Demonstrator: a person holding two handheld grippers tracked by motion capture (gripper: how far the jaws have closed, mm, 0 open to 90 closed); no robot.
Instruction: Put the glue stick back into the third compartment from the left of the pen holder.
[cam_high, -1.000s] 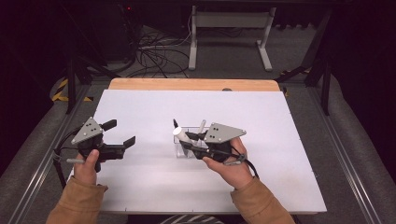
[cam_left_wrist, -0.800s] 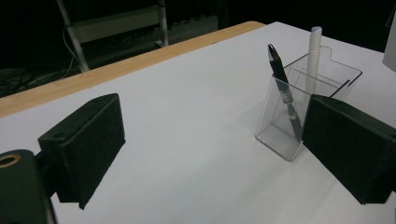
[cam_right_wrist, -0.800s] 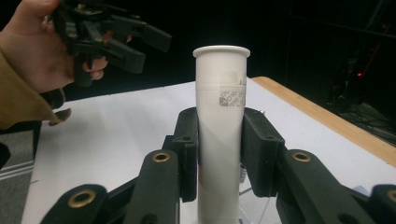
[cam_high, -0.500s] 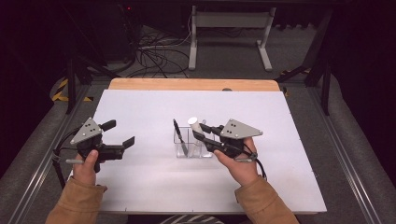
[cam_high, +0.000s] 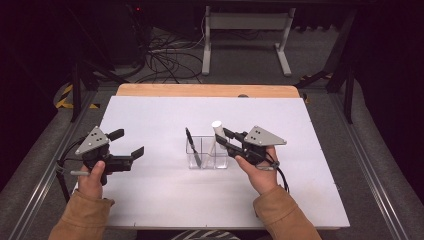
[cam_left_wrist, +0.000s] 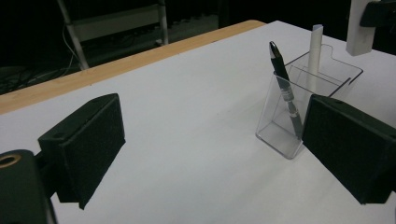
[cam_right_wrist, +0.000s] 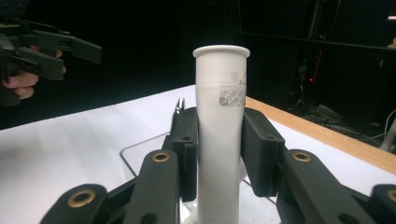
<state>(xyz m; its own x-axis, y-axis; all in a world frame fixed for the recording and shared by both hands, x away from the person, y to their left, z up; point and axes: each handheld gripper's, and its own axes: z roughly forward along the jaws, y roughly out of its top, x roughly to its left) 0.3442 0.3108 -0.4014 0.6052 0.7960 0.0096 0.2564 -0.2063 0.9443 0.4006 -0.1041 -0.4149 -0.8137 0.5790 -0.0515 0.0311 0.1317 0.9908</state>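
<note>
A clear two-compartment holder (cam_high: 207, 156) stands mid-table with a black pen (cam_high: 192, 146) leaning in its left compartment. My right gripper (cam_high: 223, 139) is shut on a white tube (cam_high: 216, 129), which it holds upright with the lower end at the holder's right compartment. In the right gripper view both pads press the white tube (cam_right_wrist: 219, 135) below its flanged top. My left gripper (cam_high: 129, 142) is open and holds nothing, off to the holder's left. Between its pads (cam_left_wrist: 88, 144) I see the pen (cam_left_wrist: 282, 84), the holder (cam_left_wrist: 280, 135) and a thin white piece (cam_left_wrist: 316, 51) standing in the far compartment.
The white table (cam_high: 165, 200) has a wooden strip (cam_high: 210, 90) along its far edge. Metal rails run along both sides. Beyond the table are a dark floor with cables (cam_high: 165, 60) and a metal stand (cam_high: 245, 30).
My right gripper has moved right and slightly down with the tube, which now stands more upright at the holder's right compartment. The left gripper has not moved.
</note>
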